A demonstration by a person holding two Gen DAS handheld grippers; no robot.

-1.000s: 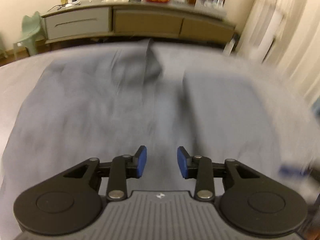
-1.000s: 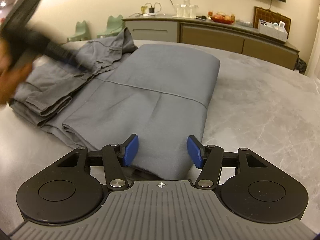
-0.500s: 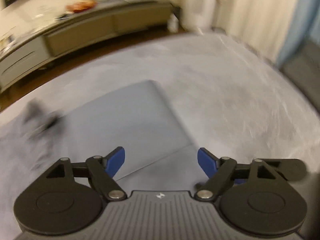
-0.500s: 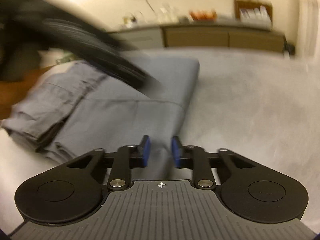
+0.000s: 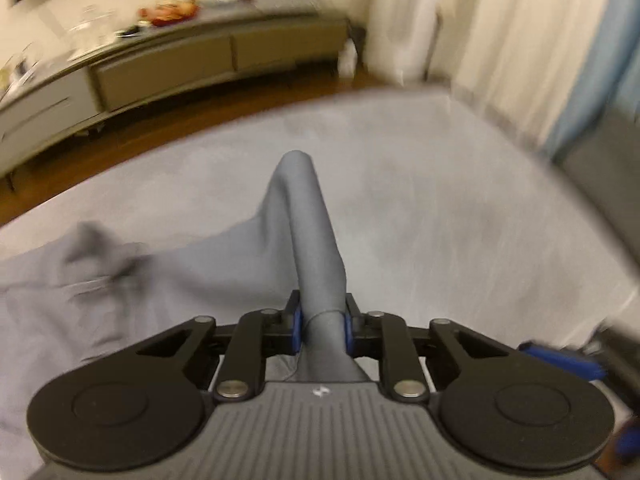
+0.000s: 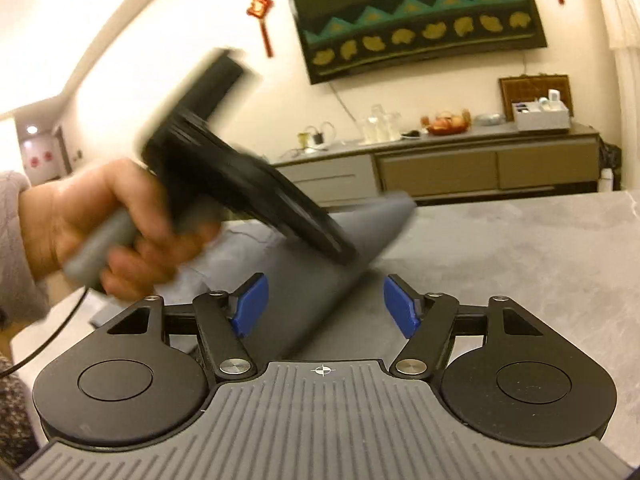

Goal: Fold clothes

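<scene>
A grey garment lies on the grey marble table. My left gripper is closing, and its blue pads press a folded edge of the cloth, which rises as a ridge. The rest of the cloth trails off to the left, blurred. In the right wrist view a hand carries that gripper across the garment. My right gripper is opening. The cloth's near edge lies between its blue fingers, but the pads stand clear of it.
A long sideboard with jars, fruit and a box stands against the far wall, under a dark wall hanging. Curtains hang beyond the table's far right edge. Bare marble stretches to the right of the garment.
My left gripper opened wide, then closed on the garment's fold and lifted it. My right gripper pinched the near edge half a second ago, has let go and risen.
</scene>
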